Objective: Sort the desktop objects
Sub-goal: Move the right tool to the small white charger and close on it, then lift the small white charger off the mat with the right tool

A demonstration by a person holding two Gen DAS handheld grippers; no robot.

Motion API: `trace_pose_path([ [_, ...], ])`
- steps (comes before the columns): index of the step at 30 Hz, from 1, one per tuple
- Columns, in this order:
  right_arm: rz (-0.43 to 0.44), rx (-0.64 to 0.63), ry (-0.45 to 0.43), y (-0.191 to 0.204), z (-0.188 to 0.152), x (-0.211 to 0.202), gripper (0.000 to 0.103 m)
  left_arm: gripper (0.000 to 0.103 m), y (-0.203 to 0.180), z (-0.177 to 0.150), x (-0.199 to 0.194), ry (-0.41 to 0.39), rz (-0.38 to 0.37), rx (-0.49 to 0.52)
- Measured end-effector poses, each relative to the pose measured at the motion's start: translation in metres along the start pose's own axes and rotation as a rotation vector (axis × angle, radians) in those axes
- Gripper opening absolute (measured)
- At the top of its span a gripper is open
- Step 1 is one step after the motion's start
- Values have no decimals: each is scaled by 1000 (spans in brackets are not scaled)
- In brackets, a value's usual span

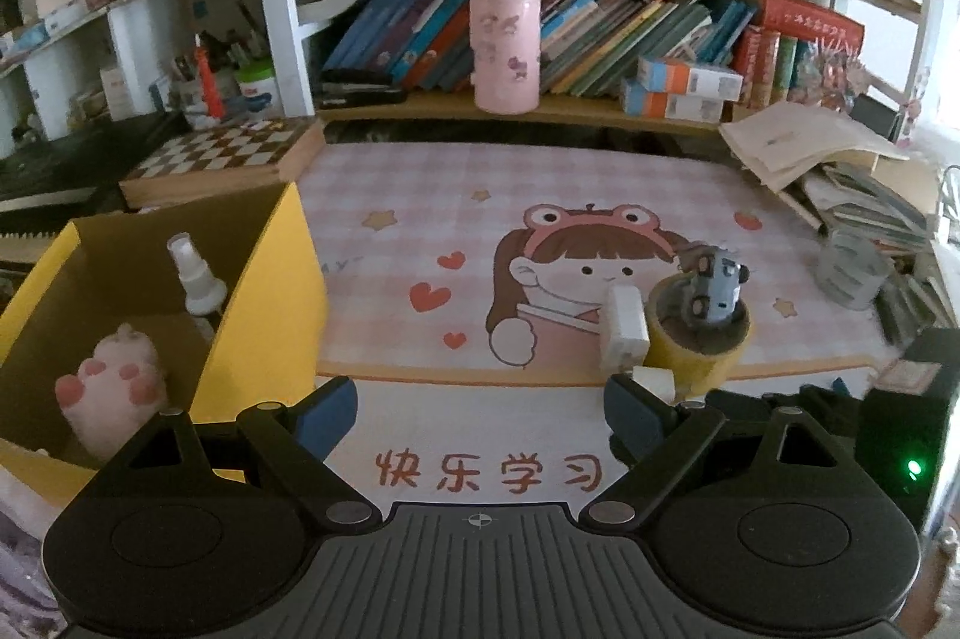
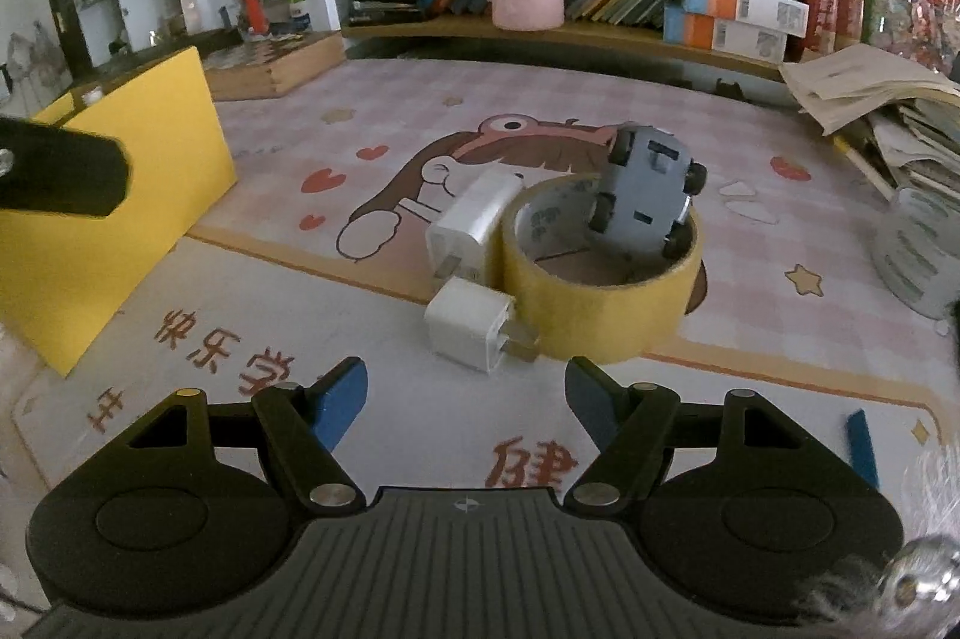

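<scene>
A yellow tape roll lies flat on the desk mat, with a grey toy car tilted on its rim. Two white plug adapters lie against its left side. My right gripper is open and empty, just in front of the nearer adapter. My left gripper is open and empty, above the mat's front edge, between the yellow box and the tape roll. The box holds a spray bottle and a pink plush toy.
A pink cup stands on the low shelf among leaning books. A chessboard box lies behind the yellow box. Stacked books and papers and a clear tape roll sit at the right. A black device with a green light is near right.
</scene>
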State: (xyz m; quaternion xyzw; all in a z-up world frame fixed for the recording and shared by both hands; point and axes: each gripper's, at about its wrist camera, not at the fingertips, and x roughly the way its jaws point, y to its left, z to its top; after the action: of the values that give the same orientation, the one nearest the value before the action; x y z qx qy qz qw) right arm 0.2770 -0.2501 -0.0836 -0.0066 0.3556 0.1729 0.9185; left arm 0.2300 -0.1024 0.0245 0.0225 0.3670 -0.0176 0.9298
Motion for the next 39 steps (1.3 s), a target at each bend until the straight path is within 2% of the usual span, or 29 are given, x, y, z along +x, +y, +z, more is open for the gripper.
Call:
trace_pose_path([
  [11,-26,24,-23,6,5,19,67,92,0,-2,-7,5,36,-7],
  [17,-64,7,-33,6,7,21,51,92,2,-7,-13,-15,43,-36],
  [19,-76,1,-34,4,8,21,42,92,3,-9,-15,-20,40,-45],
  [30,-33,-27,-1,-8,-1,-2,41,92,8,-14,-14,-49,21,-77],
  [39,-36,-37,9,-31,-7,-33,41,92,-7,-11,4,-41,-43,-51],
])
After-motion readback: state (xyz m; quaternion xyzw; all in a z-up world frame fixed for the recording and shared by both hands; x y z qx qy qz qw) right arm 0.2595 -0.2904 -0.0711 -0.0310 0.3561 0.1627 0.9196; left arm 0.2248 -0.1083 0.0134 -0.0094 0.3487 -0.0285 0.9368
